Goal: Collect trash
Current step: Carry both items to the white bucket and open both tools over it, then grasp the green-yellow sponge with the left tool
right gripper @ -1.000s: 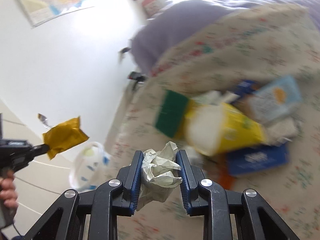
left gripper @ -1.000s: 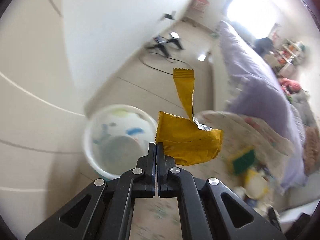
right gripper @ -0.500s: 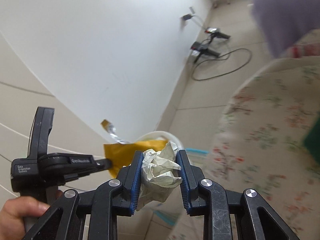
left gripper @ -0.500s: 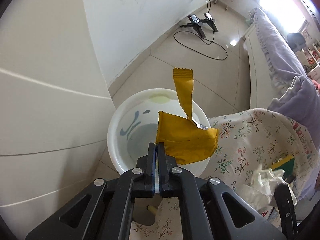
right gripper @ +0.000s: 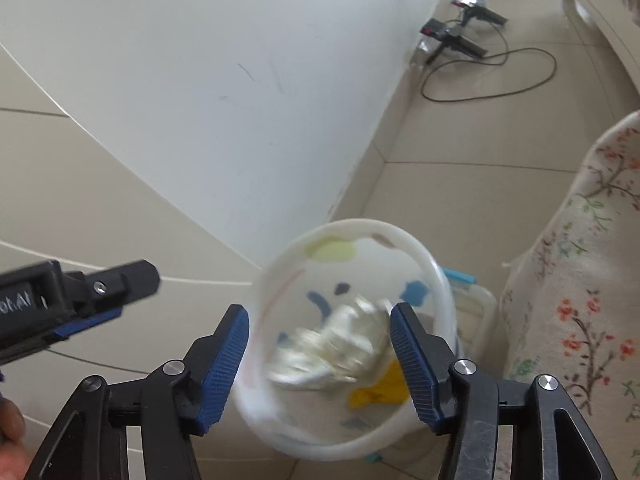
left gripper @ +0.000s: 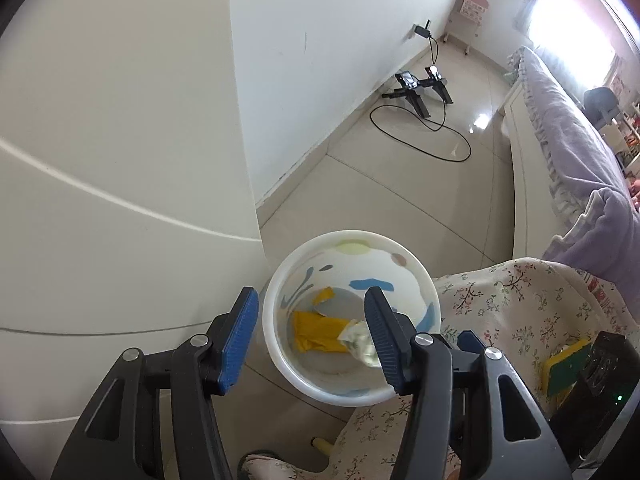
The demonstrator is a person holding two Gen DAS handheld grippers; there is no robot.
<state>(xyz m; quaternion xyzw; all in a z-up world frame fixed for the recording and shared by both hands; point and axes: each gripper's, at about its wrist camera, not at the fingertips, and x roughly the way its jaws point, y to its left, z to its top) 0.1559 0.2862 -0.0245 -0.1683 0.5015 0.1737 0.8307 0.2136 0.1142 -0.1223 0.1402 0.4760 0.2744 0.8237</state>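
A white bin with coloured blotches (left gripper: 348,240) stands on the floor between a cabinet and a floral-covered table; it also shows in the right wrist view (right gripper: 400,236). A yellow wrapper (left gripper: 316,332) lies inside it, also seen in the right wrist view (right gripper: 380,392). A crumpled paper ball (right gripper: 332,348) is blurred, between the open right fingers over the bin, and shows in the left wrist view (left gripper: 360,340). My left gripper (left gripper: 310,336) is open and empty above the bin. My right gripper (right gripper: 320,356) is open above the bin.
A cream cabinet (left gripper: 100,200) stands left of the bin, the floral tablecloth (left gripper: 520,320) to the right with a yellow-green sponge (left gripper: 564,364) on it. A cable and black stands (left gripper: 420,96) lie by the wall. A purple-covered bed (left gripper: 568,128) is at far right.
Both grippers have opened over the bin. The yellow wrapper dropped from the left gripper into the bin; the paper ball has left the right gripper's grip and is blurred.
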